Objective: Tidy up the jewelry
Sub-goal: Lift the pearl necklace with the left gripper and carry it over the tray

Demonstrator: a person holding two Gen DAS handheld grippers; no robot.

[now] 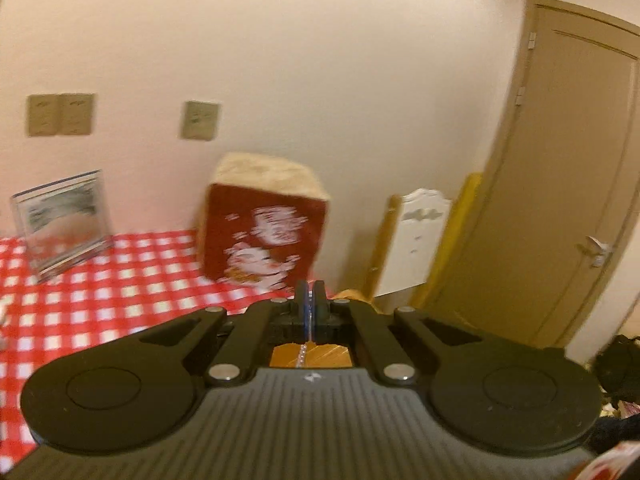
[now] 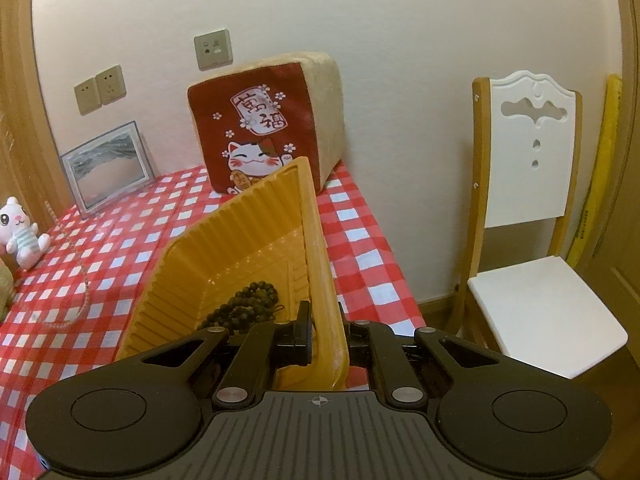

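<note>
My right gripper (image 2: 323, 332) is shut on the right rim of an orange plastic tray (image 2: 224, 264), which stands on the red checked table. A dark beaded bracelet (image 2: 244, 308) lies in the tray near my fingers. A clear bead necklace (image 2: 76, 280) lies on the cloth left of the tray. My left gripper (image 1: 309, 304) is shut on a thin strand of pale beads (image 1: 303, 354), which hangs down over the orange tray (image 1: 312, 356) seen below the jaws. The left wrist view is blurred.
A red lucky-cat cushion (image 2: 264, 128) stands against the wall behind the tray. A framed picture (image 2: 106, 166) leans at the back left. A white plush toy (image 2: 20, 232) sits at the left edge. A white chair (image 2: 532, 216) stands right of the table, a door (image 1: 568, 184) beyond.
</note>
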